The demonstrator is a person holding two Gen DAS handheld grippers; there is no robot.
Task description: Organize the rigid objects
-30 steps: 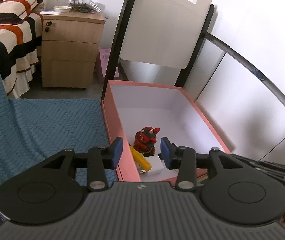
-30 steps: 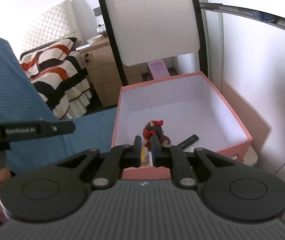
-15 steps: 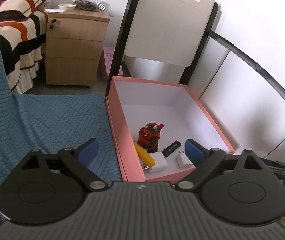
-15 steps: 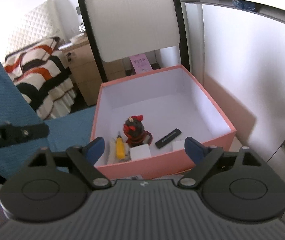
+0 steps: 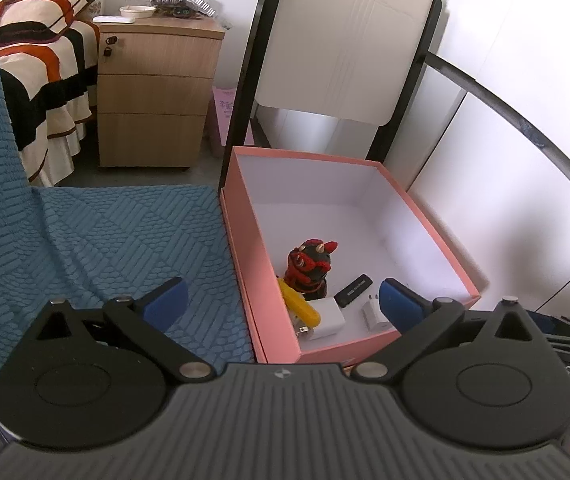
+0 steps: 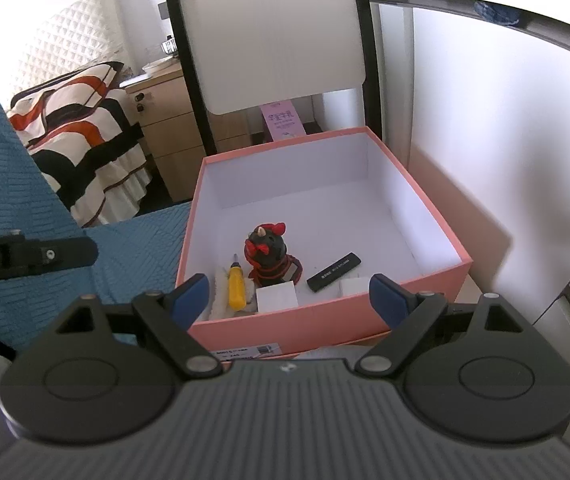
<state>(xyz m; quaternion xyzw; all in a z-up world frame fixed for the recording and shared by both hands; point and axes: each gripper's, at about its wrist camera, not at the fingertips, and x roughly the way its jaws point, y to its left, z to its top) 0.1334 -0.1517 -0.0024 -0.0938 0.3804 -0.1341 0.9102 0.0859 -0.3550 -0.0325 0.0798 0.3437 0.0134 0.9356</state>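
a: where are you standing with the sorting?

b: i'm hovering both tools over the near edge of the pink box. the left gripper is still opening, its blue pads spreading about as wide as they go, and nothing is sitting between them. the right gripper is standing wide too, also empty.

a: so what is sitting in the box right now?

b: everything i can see is lying in the near part of it. the red and black figurine is standing upright, the yellow screwdriver is lying just to its left on something white and fluffy, and a white charger block is touching the near wall. a black usb stick is lying to the right of the figurine, and a smaller white plug is resting near the right corner. the far half of the box is bare.

a: anything left outside?

b: i'm not seeing any loose item on the blue cloth to the left of the box, though the tool bodies are hiding the nearest strip. i'm judging the collecting as mostly or wholly done, with nothing being carried now. what may be remaining is tidying the pile, which i can't confirm from here.
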